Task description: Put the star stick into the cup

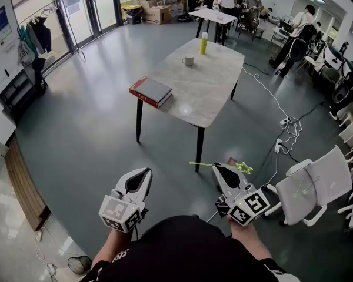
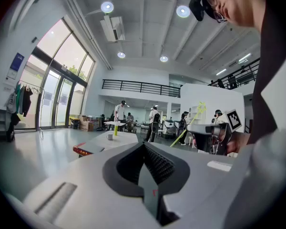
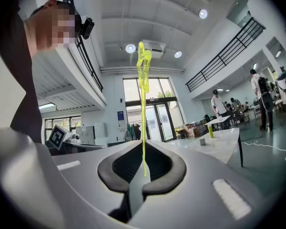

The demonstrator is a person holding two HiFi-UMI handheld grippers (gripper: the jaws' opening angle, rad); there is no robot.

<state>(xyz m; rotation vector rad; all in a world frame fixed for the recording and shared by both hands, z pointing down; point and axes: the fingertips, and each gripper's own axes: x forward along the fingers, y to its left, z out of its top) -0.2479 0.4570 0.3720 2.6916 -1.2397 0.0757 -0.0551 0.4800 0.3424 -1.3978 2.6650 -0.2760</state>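
The star stick (image 1: 215, 165) is thin and yellow-green with a star at its right end. My right gripper (image 1: 222, 170) is shut on it and holds it crosswise, low over the floor, well short of the table. In the right gripper view the stick (image 3: 143, 109) rises straight up from the closed jaws (image 3: 144, 170). The small grey cup (image 1: 187, 60) stands on the far part of the marble table (image 1: 212, 98); it also shows small in the cup (image 3: 201, 141) right gripper view. My left gripper (image 1: 142, 177) hangs level beside the right one, jaws together (image 2: 144, 149) and empty.
A red book (image 1: 150, 91) lies at the table's near left corner, and a yellow bottle (image 1: 203, 43) stands behind the cup. A white chair (image 1: 309, 187) is at my right, with cables (image 1: 288, 125) on the floor. People stand at the far desks.
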